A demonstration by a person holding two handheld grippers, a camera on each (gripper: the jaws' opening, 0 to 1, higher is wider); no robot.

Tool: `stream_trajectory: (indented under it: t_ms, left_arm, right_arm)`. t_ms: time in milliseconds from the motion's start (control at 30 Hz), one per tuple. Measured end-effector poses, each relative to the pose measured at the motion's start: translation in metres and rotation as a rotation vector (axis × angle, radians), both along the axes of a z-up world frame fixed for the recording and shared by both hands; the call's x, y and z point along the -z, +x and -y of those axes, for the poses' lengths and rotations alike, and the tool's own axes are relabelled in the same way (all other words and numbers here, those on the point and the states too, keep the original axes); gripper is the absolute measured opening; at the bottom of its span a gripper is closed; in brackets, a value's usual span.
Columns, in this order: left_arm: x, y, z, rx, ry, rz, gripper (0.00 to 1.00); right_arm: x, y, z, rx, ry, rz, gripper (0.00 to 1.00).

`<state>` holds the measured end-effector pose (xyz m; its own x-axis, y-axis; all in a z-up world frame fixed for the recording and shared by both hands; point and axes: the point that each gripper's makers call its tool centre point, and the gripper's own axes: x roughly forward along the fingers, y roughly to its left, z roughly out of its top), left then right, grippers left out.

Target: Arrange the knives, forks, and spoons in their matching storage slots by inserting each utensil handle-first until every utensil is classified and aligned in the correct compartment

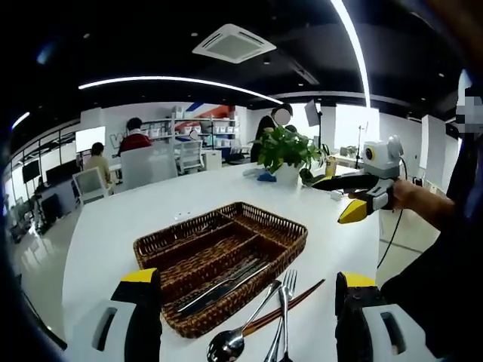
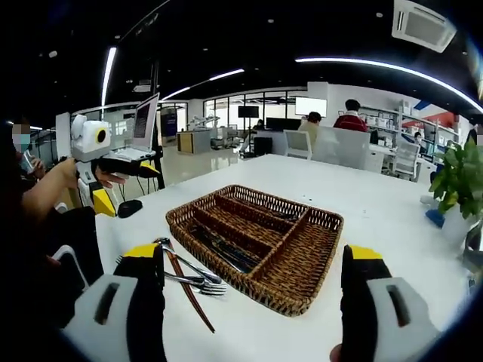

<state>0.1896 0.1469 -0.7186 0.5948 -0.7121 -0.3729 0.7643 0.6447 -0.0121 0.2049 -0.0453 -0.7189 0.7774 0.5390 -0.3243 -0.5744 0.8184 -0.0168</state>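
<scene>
Loose cutlery: spoon (image 1: 229, 343), forks (image 1: 285, 302) and chopsticks (image 1: 290, 300) between the left claw's (image 1: 249, 302) spread jaws.
Basket (image 1: 290, 237): just beyond, knives (image 1: 226, 283) inside one slot.
Right claw (image 2: 253, 275): agape, empty, basket ahead.
Around: potted plant (image 1: 287, 151) beyond.

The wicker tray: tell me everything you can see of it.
The wicker tray is a brown, rectangular, shallow basket of woven cane with a braided rim. Woven dividers split it into long slots plus a short cross slot at one end. It lies flat on the white table. Dark knives lie lengthwise in one long slot; the other slots look empty. Outside it, close by one short end, lie a spoon, forks and brown chopsticks. Neither hand-held gripper touches it.
</scene>
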Motion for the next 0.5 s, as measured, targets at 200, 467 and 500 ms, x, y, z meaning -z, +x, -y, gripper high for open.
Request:
stream_trajectory:
  t_ms: [200,467,500]
  left_arm:
    - [-0.0036,-0.0018,0.0014,-0.006,-0.005,0.013,1.0]
    - [-0.0017,-0.0084,0.0044,0.004,0.002,0.011,1.0]
    - [-0.0007,-0.0095,0.0048,0.004,0.002,0.009,1.0]
  right_arm:
    - [0.0033,-0.0029,0.0016,-0.001,-0.004,-0.015,1.0]
    - [0.0073,-0.0049,0.004,-0.001,-0.013,-0.026,1.0]
    - [0.0073,-0.0047,0.0038,-0.001,-0.014,-0.026,0.99]
